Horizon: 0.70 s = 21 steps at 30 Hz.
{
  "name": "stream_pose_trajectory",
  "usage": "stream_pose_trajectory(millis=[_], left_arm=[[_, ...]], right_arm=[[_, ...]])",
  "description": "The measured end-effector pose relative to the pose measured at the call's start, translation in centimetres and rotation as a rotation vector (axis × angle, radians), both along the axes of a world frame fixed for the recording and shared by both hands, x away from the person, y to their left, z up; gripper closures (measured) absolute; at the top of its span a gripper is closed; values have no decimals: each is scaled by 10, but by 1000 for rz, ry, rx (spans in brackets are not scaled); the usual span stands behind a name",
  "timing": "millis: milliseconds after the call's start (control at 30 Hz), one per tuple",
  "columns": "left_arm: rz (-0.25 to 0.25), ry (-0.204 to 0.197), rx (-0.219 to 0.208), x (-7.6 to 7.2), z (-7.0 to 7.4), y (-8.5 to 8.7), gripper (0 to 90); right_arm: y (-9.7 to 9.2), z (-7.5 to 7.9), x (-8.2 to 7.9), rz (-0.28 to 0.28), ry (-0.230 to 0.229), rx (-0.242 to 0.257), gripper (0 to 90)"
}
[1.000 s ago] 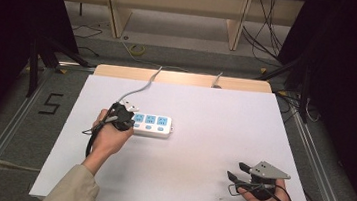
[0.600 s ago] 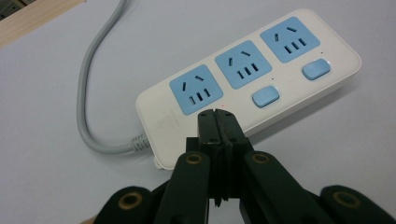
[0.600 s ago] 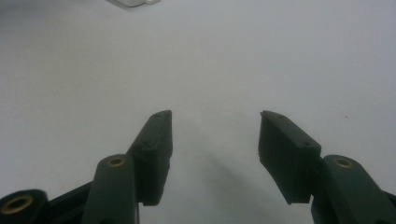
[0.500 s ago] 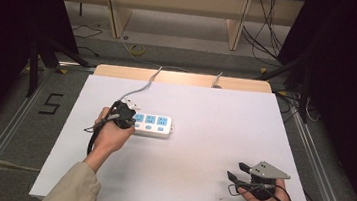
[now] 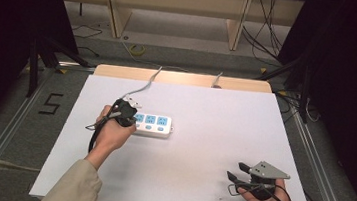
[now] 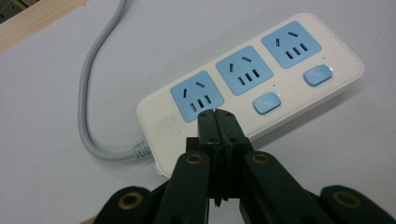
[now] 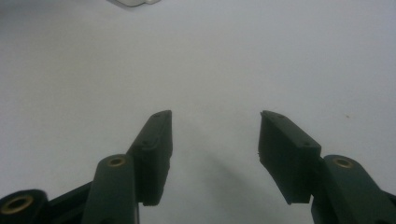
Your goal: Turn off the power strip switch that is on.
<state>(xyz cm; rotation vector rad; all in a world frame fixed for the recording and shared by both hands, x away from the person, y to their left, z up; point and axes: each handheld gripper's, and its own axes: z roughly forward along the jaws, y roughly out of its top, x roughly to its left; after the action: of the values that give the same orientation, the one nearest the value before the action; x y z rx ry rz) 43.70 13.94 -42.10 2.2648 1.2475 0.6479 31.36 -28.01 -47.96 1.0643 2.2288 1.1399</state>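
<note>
A white power strip [image 5: 156,126] with three blue sockets lies left of the table's middle, its grey cable [image 5: 145,84] running off the far edge. My left gripper [image 5: 126,112] is at the strip's left end. In the left gripper view the jaws are shut together with nothing between them, and my left gripper [image 6: 216,114] has its tips on the power strip [image 6: 261,79] just below the nearest socket. Two blue buttons [image 6: 266,101] show to the right of the tips. My right gripper [image 5: 237,171] rests near the front right corner. In the right gripper view my right gripper [image 7: 215,126] is open over bare table.
The white table [image 5: 215,114] has a wooden board [image 5: 184,78] along its far edge. A second cable end [image 5: 217,78] pokes over that edge. Metal rails run down both sides, and a floor marker "5" [image 5: 51,103] lies at the left.
</note>
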Motion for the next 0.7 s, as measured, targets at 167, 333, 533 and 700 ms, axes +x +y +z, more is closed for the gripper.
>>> stream_pose_trajectory(millis=[167, 333, 533, 700], left_arm=[[1, 4, 3, 2, 0, -1, 896], [-1, 15, 9, 4, 1, -3, 896], [-1, 23, 14, 8, -1, -4, 896], [3, 33, 16, 10, -3, -4, 896]], right_arm=[[0, 0, 0, 0, -1, 1, 457], [0, 0, 0, 0, 0, 2, 457], [0, 0, 0, 1, 0, 0, 457], [0, 0, 0, 1, 0, 2, 457]])
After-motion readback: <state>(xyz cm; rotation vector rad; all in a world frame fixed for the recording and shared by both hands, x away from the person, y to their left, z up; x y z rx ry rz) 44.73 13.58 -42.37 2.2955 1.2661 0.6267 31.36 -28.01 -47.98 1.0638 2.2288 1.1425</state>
